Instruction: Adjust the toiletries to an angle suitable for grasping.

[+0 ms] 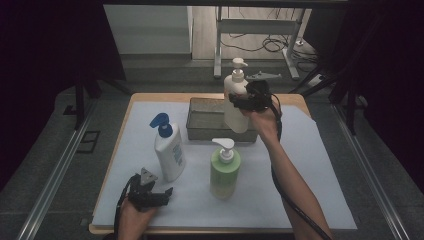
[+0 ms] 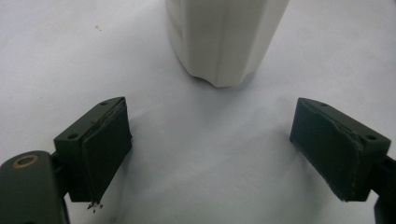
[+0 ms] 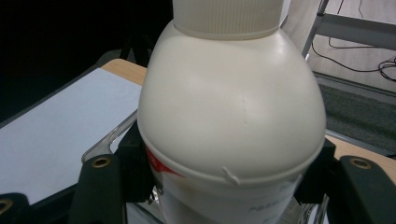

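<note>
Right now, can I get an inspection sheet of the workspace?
Surface: table under a white sheet.
Job's things: cream bottle held upright over the metal tray.
Clutter: blue-pump bottle and green bottle, upright on the sheet.
Grippers: right gripper shut on the cream bottle; left gripper open, low over the sheet, facing a white bottle base.
Cables: one along each forearm; more on the floor behind.
Surroundings: dark curtains, a desk frame behind.

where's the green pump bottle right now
In the high view the green pump bottle stands upright on the white sheet, in front of the metal tray and just right of the blue-capped white bottle.
</note>
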Demonstrator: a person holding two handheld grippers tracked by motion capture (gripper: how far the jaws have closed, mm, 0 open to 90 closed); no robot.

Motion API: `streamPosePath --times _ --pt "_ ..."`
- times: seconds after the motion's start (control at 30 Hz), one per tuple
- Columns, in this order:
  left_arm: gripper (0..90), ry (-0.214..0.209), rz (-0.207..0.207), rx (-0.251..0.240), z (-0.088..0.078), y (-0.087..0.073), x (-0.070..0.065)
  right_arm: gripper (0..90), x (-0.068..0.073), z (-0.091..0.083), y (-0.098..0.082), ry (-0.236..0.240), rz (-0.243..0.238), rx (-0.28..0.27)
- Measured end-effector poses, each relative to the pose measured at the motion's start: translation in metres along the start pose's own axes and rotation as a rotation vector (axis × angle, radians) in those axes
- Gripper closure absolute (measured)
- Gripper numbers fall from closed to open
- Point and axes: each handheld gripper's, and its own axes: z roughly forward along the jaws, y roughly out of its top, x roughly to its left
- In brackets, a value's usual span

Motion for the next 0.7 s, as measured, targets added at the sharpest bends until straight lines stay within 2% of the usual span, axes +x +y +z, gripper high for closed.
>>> streamPosePath --times 0.33,0.7 --pt "12.0 0.0 0.0 0.0 0.0 0.0 0.0 37.6 0.003 0.023 0.005 -0.011 0.0 0.001" --pt "12.0 0.0 0.0 0.0 0.0 0.0 0.0 37.7 0.006 0.041 0.007 -0.022 0.0 -0.01"
